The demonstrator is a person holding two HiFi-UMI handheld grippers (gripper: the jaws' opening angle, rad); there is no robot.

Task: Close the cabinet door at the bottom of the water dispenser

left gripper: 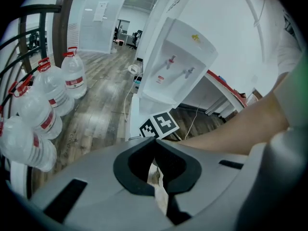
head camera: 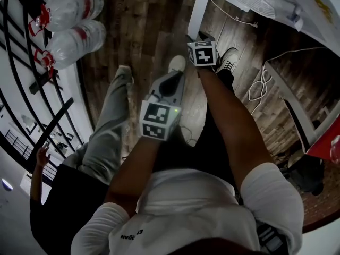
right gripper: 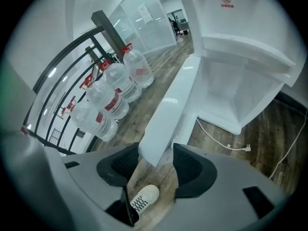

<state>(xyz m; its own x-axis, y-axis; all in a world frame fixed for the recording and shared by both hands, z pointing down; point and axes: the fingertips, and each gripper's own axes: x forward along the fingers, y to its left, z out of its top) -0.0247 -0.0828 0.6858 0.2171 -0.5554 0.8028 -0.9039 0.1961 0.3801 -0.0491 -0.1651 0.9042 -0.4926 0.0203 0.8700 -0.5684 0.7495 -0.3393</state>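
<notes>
The white water dispenser stands ahead, and its bottom cabinet is open and bare inside. The white cabinet door swings out toward me; in the head view its edge shows at the top. My right gripper has the door's lower free edge between its jaws, both pads against it. From above, its marker cube sits right at the door's bottom end. My left gripper is shut on nothing and hangs back in front of my body, apart from the door.
Several large water bottles lie stacked by a black railing to the left. A second person in grey trousers stands close on my left. White cables trail over the wood floor beside a white table on the right.
</notes>
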